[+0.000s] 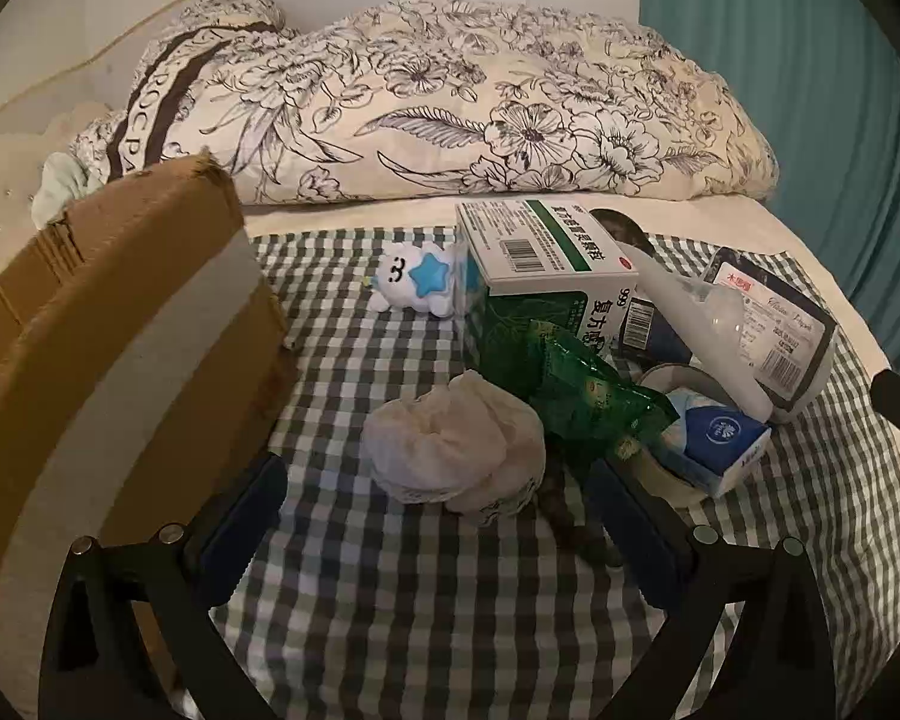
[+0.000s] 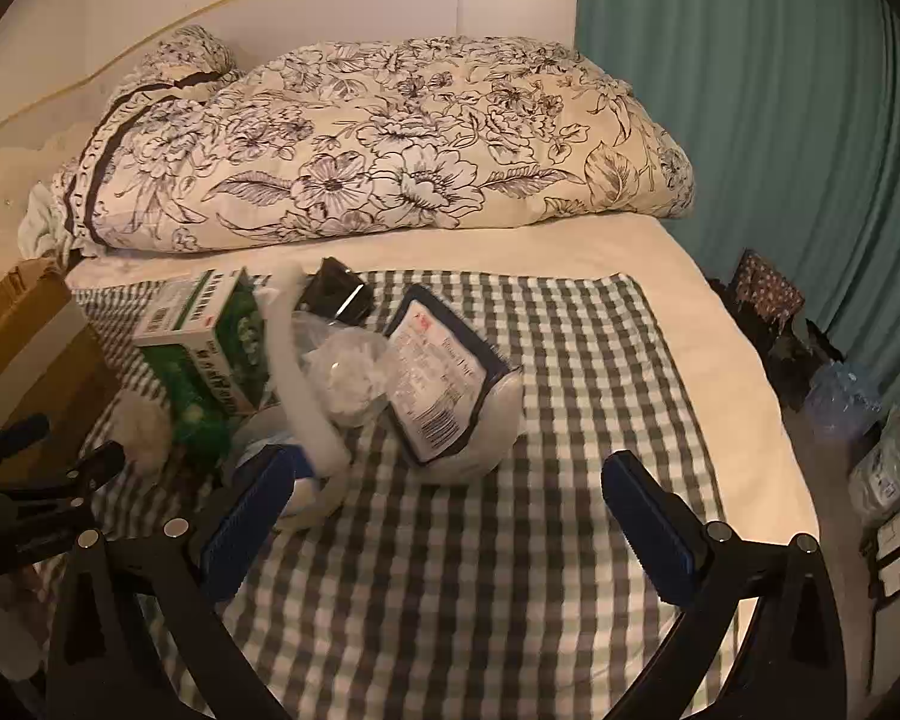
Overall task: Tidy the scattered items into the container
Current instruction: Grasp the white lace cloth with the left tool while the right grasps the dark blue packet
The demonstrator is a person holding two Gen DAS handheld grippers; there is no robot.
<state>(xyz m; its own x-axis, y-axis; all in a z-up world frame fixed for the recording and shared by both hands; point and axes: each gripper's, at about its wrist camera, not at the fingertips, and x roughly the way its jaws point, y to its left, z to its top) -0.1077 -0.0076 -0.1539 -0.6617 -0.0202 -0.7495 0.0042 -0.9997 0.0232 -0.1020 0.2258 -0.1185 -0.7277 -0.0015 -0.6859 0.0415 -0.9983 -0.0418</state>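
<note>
While both grippers gape empty, crumpled tissue (image 1: 450,444) just ahead of left gripper (image 1: 435,516), box (image 1: 120,324) at left.

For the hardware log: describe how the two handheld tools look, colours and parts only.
Both match. The left tool and right tool each have glossy black angular finger arms with triangular cut-outs, round silver bolt heads at the joints, and ribbed blue rectangular pads on the inner faces. No cables, markings, hands or sleeves show in either wrist view.
</note>
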